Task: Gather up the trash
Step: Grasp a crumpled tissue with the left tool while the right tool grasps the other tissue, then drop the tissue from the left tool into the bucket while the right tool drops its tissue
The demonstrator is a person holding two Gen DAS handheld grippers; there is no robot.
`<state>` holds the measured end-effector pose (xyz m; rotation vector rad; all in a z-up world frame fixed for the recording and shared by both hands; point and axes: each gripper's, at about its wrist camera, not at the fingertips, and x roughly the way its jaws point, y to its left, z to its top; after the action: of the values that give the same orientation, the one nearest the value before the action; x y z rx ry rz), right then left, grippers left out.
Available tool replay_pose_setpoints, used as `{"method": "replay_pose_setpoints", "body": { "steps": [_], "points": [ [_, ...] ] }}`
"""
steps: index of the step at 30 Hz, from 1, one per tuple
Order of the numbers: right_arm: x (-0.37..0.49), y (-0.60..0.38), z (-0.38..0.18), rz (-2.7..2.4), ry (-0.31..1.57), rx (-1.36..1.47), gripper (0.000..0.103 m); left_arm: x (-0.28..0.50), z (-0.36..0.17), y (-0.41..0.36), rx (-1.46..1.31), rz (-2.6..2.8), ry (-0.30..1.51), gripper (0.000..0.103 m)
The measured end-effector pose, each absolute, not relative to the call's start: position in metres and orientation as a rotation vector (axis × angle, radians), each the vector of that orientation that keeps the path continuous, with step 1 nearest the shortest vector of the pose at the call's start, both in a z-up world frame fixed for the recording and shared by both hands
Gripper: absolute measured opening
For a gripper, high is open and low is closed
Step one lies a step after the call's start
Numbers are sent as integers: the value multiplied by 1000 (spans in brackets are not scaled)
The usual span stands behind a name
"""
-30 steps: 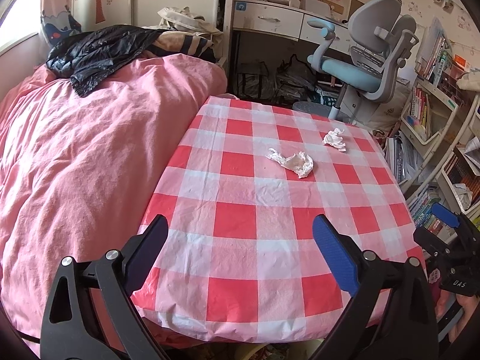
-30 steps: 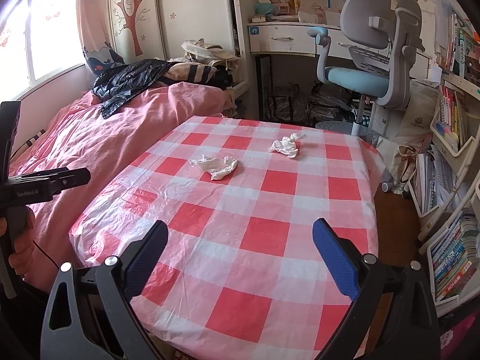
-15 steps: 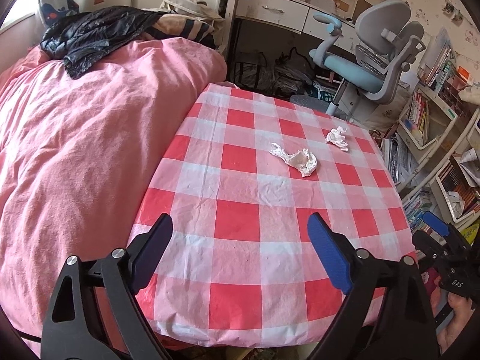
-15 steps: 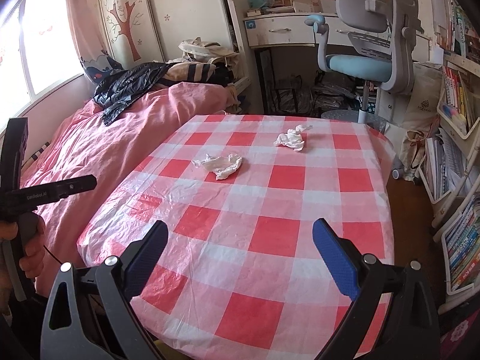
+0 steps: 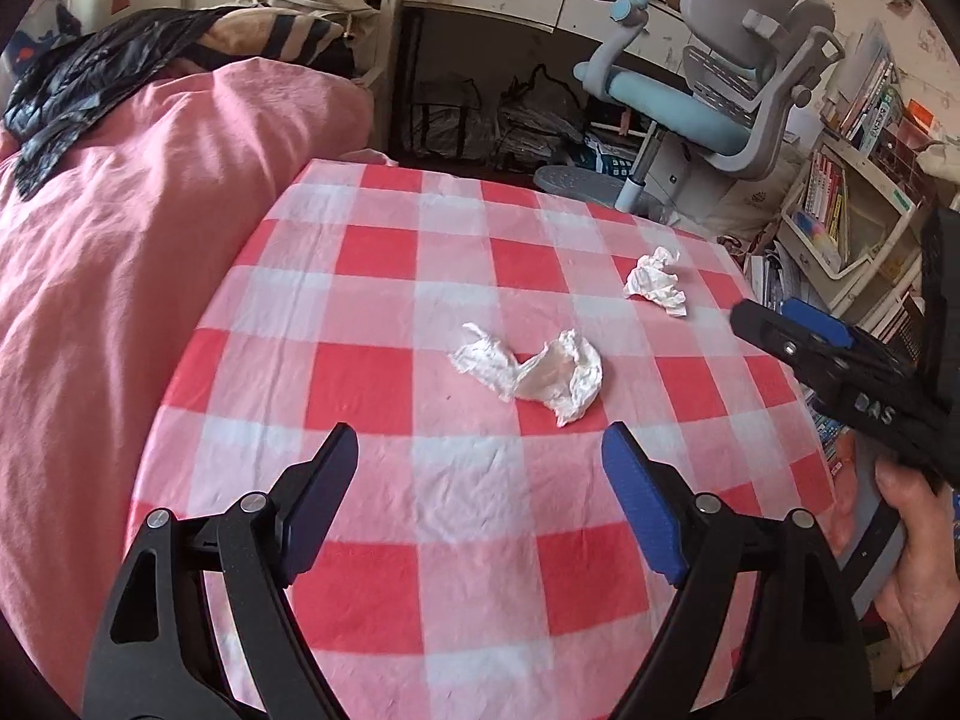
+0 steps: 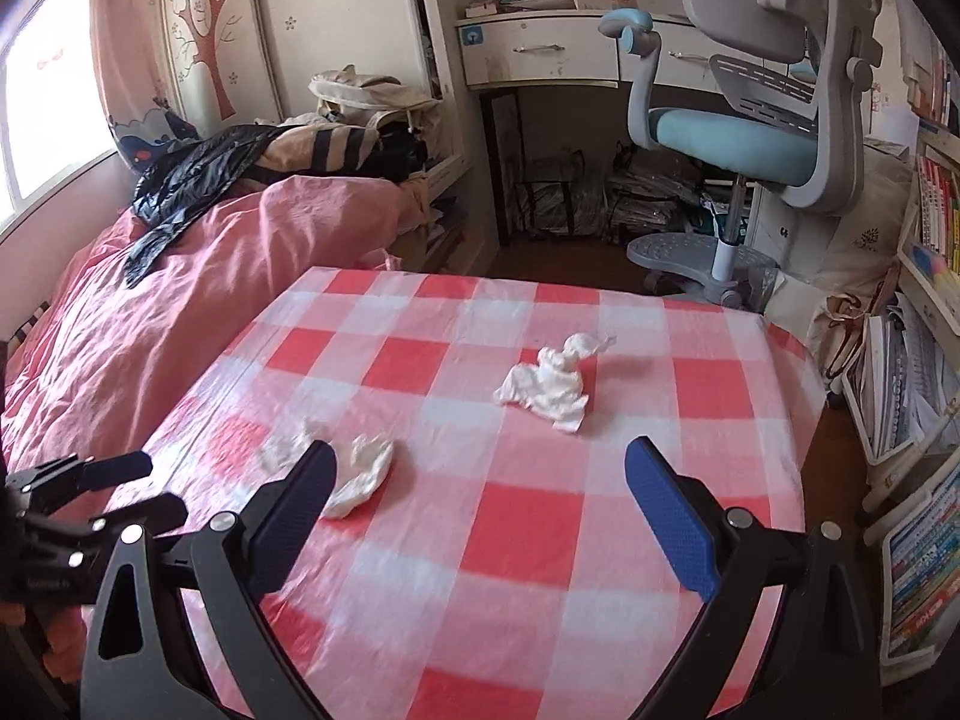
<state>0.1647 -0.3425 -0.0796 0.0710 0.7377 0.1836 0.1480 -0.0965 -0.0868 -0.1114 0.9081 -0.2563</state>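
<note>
Two wide-spread tongs, left (image 5: 480, 504) and right (image 6: 477, 510), low over the checkered table (image 5: 420, 540), each facing a crumpled tissue (image 5: 534, 369).

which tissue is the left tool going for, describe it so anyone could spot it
Start at the checked table beside the pink bed. Two crumpled white tissues lie on it; this one sits near the middle, just ahead of the open left tool. Unlike the small ball nearer the chair, it is longer, with a thin tail.

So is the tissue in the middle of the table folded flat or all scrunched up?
Scrunched up. The tissue lies in a crinkled, twisted lump on the checked tablecloth, just ahead of the left gripper, whose fingers are wide apart and not touching it.
</note>
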Motion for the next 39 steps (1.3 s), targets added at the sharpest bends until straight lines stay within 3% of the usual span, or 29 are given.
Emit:
{"method": "replay_pose_setpoints", "body": {
  "steps": [7, 10, 11, 14, 15, 16, 29, 37, 39],
  "points": [
    [242, -346, -106, 181, 848, -52, 79, 197, -105, -153, 5, -288, 929, 80],
    [256, -341, -121, 200, 923, -115, 61, 209, -121, -168, 66, -268, 978, 78],
    [259, -340, -129, 214, 955, -127, 49, 213, -128, -169, 58, -271, 1003, 73],
    [257, -342, -133, 240, 966, -132, 24, 213, -134, -164, 26, -271, 994, 39],
    [252, -342, -131, 243, 959, -126, 19, 213, -134, -160, -2, -291, 1003, 14],
    [243, -342, -128, 255, 949, -118, 18, 213, -134, -155, -50, -327, 1027, 8],
    [53, -286, -80, 510, 893, -40, 17, 90, -87, -81, -138, -331, 974, 7],
    [-88, -214, -137, 678, 1093, -220, 18, -6, -82, -67, -107, -328, 1004, 7],
    [-112, -202, -163, 690, 1165, -292, 22, -27, -89, -72, -77, -338, 1035, 7]
  ]
}}
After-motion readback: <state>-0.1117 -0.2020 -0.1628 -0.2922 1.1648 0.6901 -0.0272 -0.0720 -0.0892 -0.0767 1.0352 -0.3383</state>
